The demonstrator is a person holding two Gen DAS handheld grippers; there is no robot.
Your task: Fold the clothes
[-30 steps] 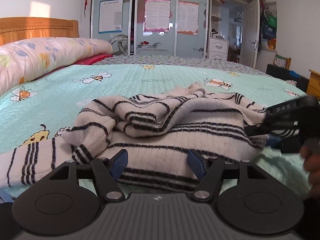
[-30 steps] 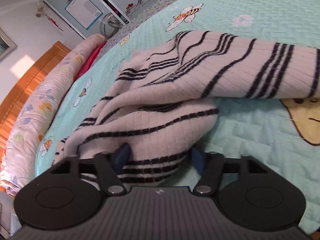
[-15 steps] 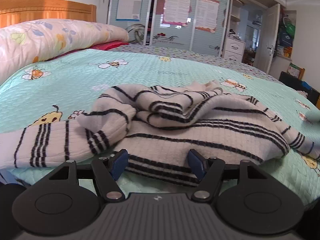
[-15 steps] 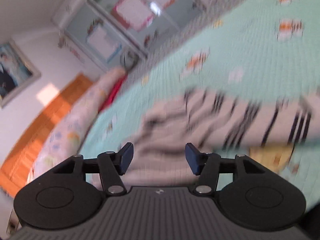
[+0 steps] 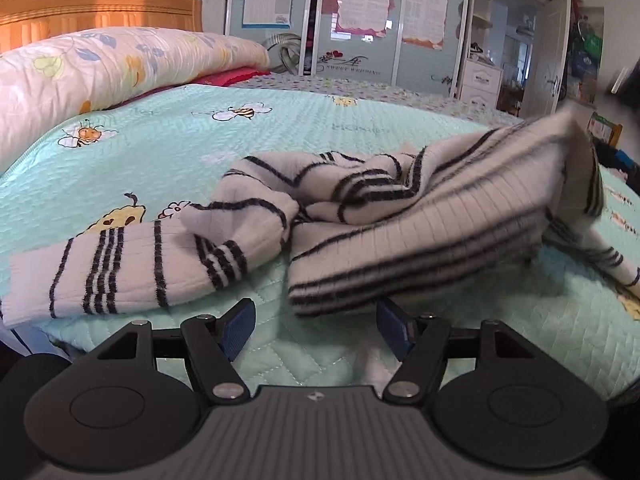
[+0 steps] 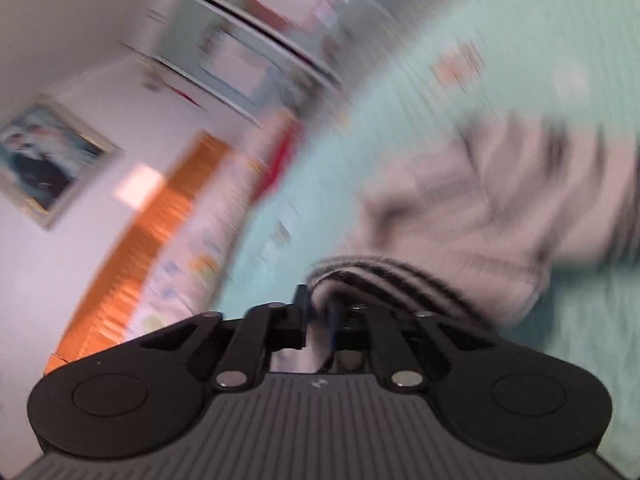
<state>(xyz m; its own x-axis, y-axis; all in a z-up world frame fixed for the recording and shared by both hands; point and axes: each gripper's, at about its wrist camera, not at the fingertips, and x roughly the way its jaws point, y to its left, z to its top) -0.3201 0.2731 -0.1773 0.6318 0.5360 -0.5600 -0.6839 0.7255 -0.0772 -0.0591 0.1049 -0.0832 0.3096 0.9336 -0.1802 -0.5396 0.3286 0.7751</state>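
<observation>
A white sweater with black stripes (image 5: 400, 216) lies crumpled on the mint-green bedspread (image 5: 168, 152). One sleeve stretches flat to the left (image 5: 104, 268). The sweater's right edge is lifted off the bed (image 5: 560, 144). My left gripper (image 5: 316, 326) is open and empty, just short of the sweater's near hem. My right gripper (image 6: 318, 312) is shut on a striped edge of the sweater (image 6: 392, 276); that view is blurred by motion.
A rolled floral quilt (image 5: 100, 68) and a wooden headboard (image 5: 96, 12) are at the far left. Wardrobe doors with posters (image 5: 360, 20) and an open door (image 5: 552, 52) stand behind the bed. The bed's near edge is just under the left gripper.
My right gripper has shut on the sweater's edge and lifted its right side. My left gripper has drawn back a little; the hem now lies beyond its fingers.
</observation>
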